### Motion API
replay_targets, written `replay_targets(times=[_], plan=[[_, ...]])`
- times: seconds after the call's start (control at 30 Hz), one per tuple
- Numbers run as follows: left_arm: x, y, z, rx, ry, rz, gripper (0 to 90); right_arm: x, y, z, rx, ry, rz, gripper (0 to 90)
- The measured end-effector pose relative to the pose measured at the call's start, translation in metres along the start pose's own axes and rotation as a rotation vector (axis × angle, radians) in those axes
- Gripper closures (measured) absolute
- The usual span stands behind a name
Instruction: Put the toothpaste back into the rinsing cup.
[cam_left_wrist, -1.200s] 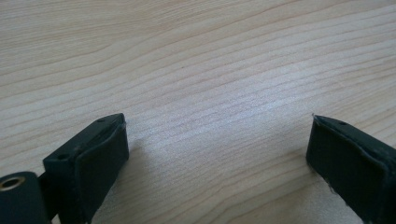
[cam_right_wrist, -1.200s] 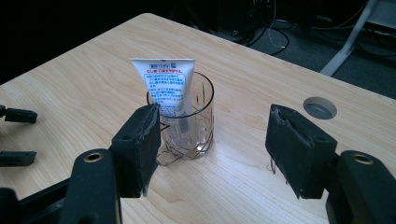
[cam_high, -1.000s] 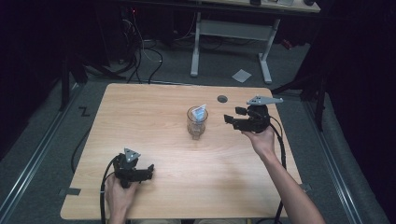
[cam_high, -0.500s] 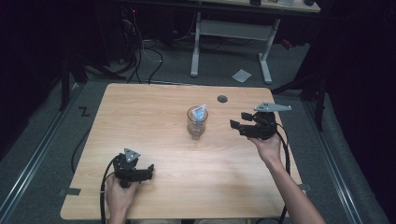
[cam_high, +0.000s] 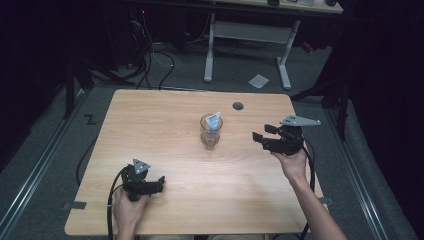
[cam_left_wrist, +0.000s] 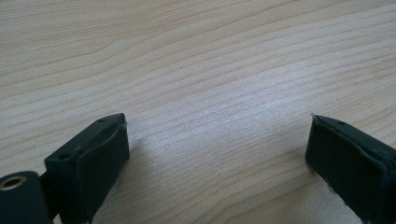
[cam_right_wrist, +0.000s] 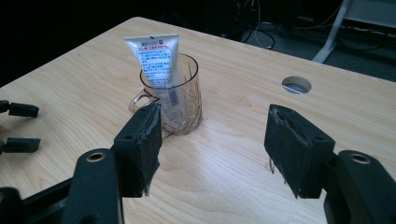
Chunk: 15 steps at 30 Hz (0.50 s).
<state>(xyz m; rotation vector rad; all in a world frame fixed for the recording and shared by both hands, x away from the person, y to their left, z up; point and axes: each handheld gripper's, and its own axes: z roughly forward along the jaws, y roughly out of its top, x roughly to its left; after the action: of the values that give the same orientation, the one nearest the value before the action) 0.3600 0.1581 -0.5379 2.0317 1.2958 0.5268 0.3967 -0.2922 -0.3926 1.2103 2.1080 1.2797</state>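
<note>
You're working in a lab or office-style test space: a plain wooden table (cam_high: 165, 125) with a cable grommet hole (cam_high: 238, 106) stands on grey carpet (cam_high: 45, 145), a white-legged desk (cam_high: 247, 37) sits at the far side, and loose cables (cam_high: 155, 55) trail across the floor far left.

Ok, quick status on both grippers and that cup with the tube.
Left gripper open, low over bare table. Right gripper open, empty, facing cup. Tube upright inside cup. Path between clear.
</note>
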Motion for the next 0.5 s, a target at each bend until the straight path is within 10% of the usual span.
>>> replay_targets(times=[0.5], plan=[[0.000,0.000,-0.001,-0.003,0.002,-0.003,7.6,-0.011,-0.026,-0.008,-0.012,-0.028,0.035,36.6]])
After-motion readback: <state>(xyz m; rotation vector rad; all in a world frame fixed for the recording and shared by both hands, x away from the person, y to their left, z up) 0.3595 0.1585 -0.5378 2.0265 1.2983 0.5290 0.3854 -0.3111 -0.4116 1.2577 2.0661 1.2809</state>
